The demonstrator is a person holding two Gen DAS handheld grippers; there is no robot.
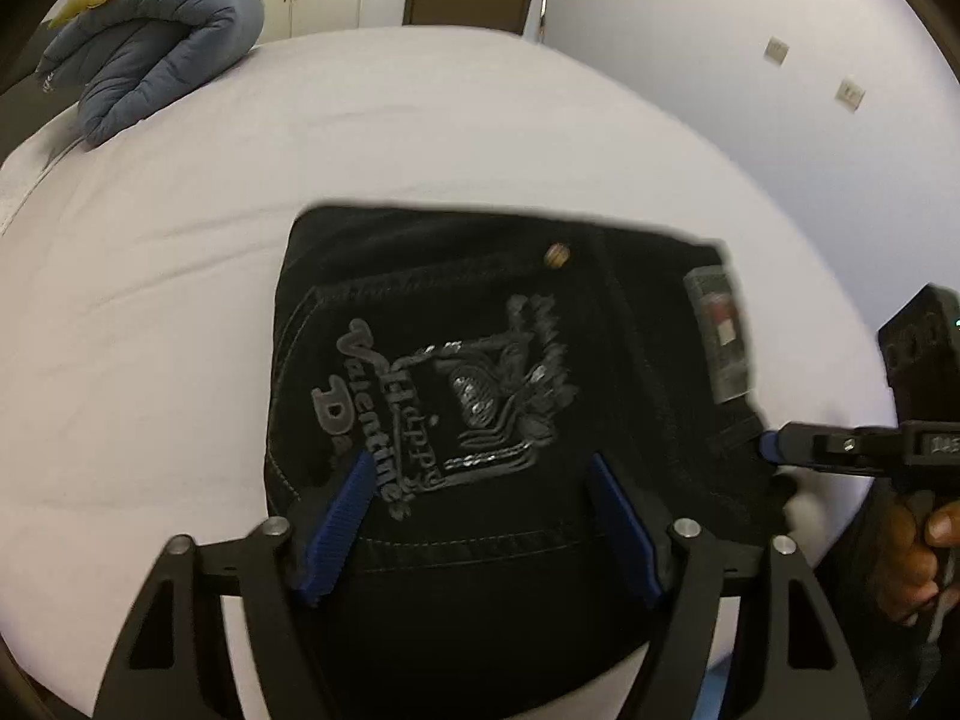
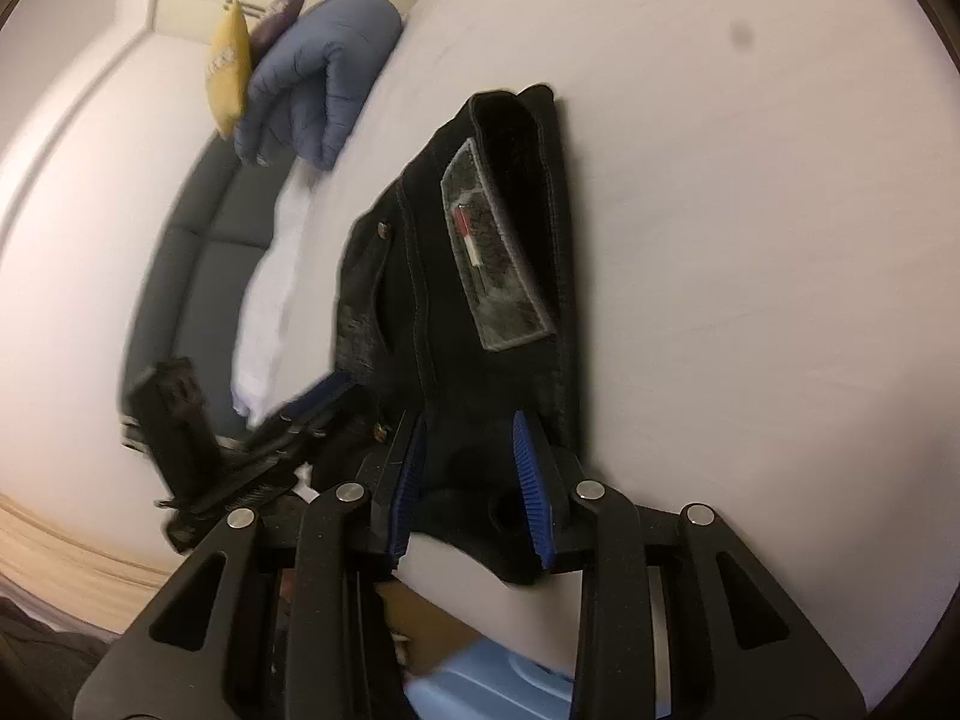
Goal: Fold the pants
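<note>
Both grippers' jaws gape over folded black pants (image 1: 480,372); embroidery blurred.

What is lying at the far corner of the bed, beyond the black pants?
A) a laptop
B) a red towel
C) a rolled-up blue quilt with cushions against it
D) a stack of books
C: past the black pants on the white bed, a puffy blue quilt lies rolled at the far corner, with a yellow cushion leaning against it.
</note>
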